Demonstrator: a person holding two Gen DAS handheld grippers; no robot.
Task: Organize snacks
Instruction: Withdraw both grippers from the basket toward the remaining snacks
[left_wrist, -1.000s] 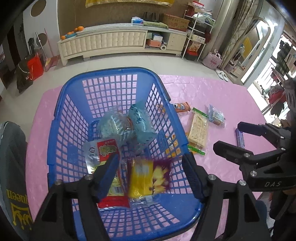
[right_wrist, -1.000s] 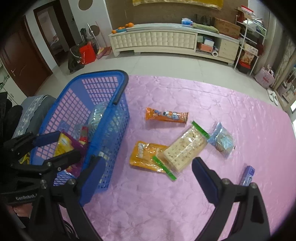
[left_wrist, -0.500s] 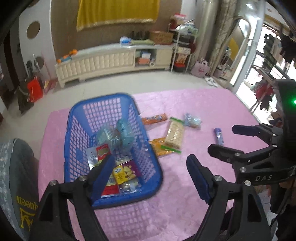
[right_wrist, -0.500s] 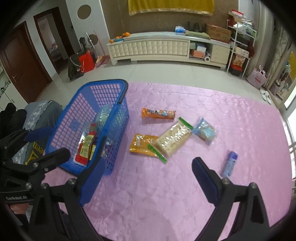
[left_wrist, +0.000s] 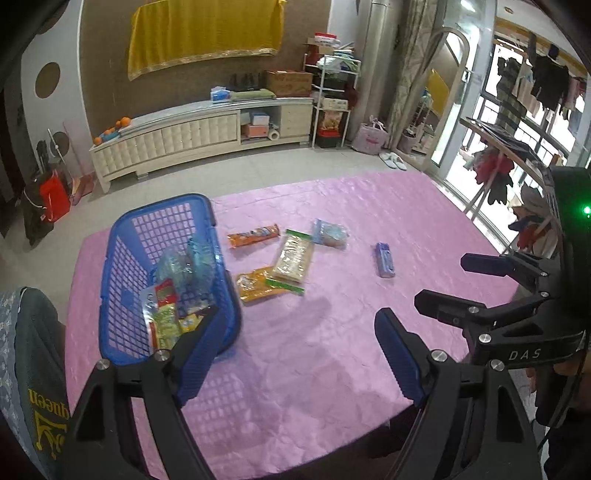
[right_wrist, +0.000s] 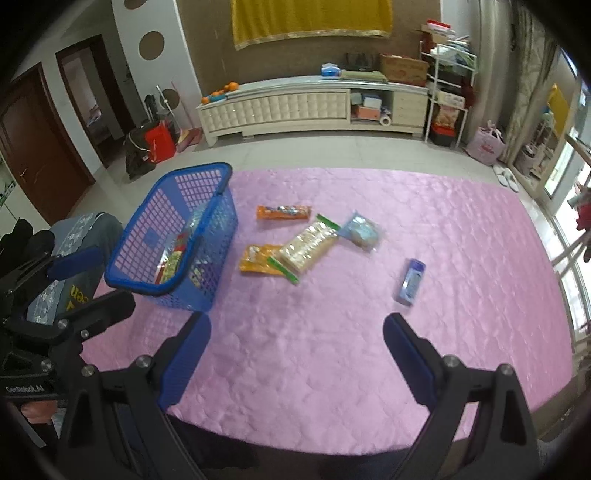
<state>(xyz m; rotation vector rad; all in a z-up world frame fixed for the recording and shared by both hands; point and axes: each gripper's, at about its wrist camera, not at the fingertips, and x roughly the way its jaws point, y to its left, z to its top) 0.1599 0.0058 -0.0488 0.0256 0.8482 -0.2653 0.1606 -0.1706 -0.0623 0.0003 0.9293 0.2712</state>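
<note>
Five snacks left: outside the blue basket (right_wrist: 173, 236), on the pink tablecloth (right_wrist: 424, 206), all to its right in the right wrist view.
Orange wafer pack (right_wrist: 283, 212): nearest the basket's far right corner, apart from it.
Yellow-orange packet (right_wrist: 256, 259): just beside the basket's right wall, partly under the cracker pack.
Cracker pack with green ends (right_wrist: 308, 245): overlapping that packet, farther right of the basket.
Clear blue bag (right_wrist: 360, 230): touching or nearly touching the cracker pack's far end; cannot tell which.
Purple-blue wrapped bar (right_wrist: 410, 282): well apart from the basket, alone.
Inside the basket: red, green and yellow packets (left_wrist: 168, 314) plus a clear bluish bag (left_wrist: 184, 264).
Just changed: yellow packet no longer between the left tongs, now lying in the basket; both tongs higher and pulled back from the basket.
Left gripper (left_wrist: 295, 341): released, nothing between the blue pads.
Right gripper (right_wrist: 295, 350): spread wide, empty.
Meaning for the task: one more snack stowed, likely the yellow-orange packet or cracker pack next.
</note>
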